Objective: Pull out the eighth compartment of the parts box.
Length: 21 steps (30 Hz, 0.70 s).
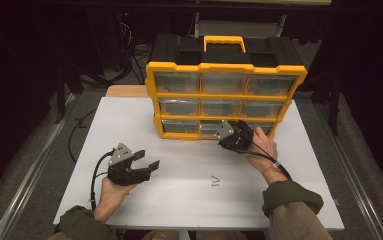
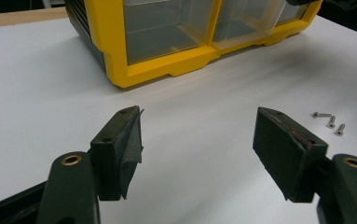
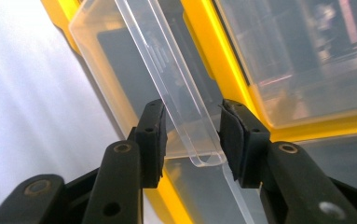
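A yellow and black organizer [image 1: 224, 65] with clear drawers stands at the back of the white table top [image 1: 179, 200]. Its bottom middle drawer [image 1: 210, 131] is pulled a little way out. My right gripper [image 1: 234, 134] is at that drawer's front. In the right gripper view the clear drawer handle [image 3: 185, 116] stands between the jaws of the right gripper [image 3: 192, 140], with a gap showing beside the left pad, so the grip is open. My left gripper [image 1: 147, 160] rests low over the table at the front left, jaws wide open [image 2: 197, 140] with nothing between them.
Three small screws [image 2: 330, 121] lie loose on the table to the right of the left gripper. The organizer's lower corner [image 2: 167, 65] is a short way ahead of it. A small printed mark [image 1: 215, 181] sits on the table's middle. Dark floor and cables surround the table.
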Motion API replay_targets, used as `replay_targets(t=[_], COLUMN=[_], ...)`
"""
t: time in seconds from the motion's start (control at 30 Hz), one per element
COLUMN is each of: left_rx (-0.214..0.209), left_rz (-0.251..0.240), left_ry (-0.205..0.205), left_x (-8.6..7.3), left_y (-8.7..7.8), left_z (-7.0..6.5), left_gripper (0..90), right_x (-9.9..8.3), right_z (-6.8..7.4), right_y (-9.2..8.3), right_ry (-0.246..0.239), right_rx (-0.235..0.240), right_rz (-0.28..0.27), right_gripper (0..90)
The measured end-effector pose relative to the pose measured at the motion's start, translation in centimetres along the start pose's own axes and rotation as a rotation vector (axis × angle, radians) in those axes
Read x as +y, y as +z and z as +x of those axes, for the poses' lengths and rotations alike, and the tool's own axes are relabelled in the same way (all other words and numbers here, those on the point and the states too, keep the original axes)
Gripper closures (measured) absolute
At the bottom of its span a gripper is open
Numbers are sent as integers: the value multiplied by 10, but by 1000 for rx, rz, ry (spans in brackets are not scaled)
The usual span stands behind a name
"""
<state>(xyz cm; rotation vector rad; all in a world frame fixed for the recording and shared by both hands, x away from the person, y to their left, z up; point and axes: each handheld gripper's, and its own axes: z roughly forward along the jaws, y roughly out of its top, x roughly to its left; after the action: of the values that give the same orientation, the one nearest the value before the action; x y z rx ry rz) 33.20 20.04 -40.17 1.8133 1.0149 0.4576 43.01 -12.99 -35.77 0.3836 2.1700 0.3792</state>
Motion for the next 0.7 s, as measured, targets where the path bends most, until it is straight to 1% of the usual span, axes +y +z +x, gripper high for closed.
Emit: replay_targets(t=[0.03, 0.07, 0.1, 0.13, 0.17, 0.2, 0.23, 0.27, 0.3, 0.33, 0.4, 0.43, 0.47, 0.53, 0.57, 0.63, 0.67, 0.7], left_rx=[0, -1, -2, -2, -2, -3, -3, -5, -6, -5, -6, -5, -5, -5, -5, -5, -4, -2], left_rz=[0, -1, -1, 0, 0, 1, 0, 0, 1, 2, 2, 2, 2, 5, 5, 6, 6, 7], left_ry=[0, -1, -3, -3, -3, -3, -4, -5, -5, -5, -5, -5, -5, -5, -5, -4, -3, -3], left_x=[0, 0, 0, 0, 0, 0, 0, 0, 0, 0, 0, 0, 0, 0, 0, 0, 0, 0], left_y=[0, 0, 0, 0, 0, 0, 0, 0, 0, 0, 0, 0, 0, 0, 0, 0, 0, 0], left_z=[0, 0, 0, 1, 1, 1, 1, 0, 0, 0, 0, 0, 0, 1, 0, 0, 0, 0], left_gripper=[330, 330, 330, 330, 330, 330, 330, 330, 330, 330, 330, 330, 330, 330, 330, 330, 330, 330], right_x=[1, 1, 1, 2, 2, 2, 1, 1, 1, 1, 1, 1, 1, 0, -1, -1, -2, -2], right_z=[-3, -5, -8, -9, -9, -11, -12, -13, -13, -14, -15, -16, -16, -15, -16, -16, -16, -16], right_y=[1, 1, 2, 3, 3, 4, 4, 4, 4, 4, 4, 4, 4, 3, 2, 2, 0, 0], right_ry=[0, 29, 9, 28, 28, 41, 48, 50, 70, 66, 75, 59, 59, 90, 82, 89, 99, 99], right_rx=[16, 36, 48, 64, 64, 85, 94, 101, 111, 119, 137, 136, 136, 156, 163, 168, 185, 185], right_rz=[-4, 10, 4, 4, 4, 0, -1, -5, -1, -5, 0, -9, -9, -10, -10, -11, -14, -14], right_gripper=[627, 622, 620, 620, 620, 618, 617, 617, 618, 620, 626, 625, 625, 626, 627, 628, 628, 628])
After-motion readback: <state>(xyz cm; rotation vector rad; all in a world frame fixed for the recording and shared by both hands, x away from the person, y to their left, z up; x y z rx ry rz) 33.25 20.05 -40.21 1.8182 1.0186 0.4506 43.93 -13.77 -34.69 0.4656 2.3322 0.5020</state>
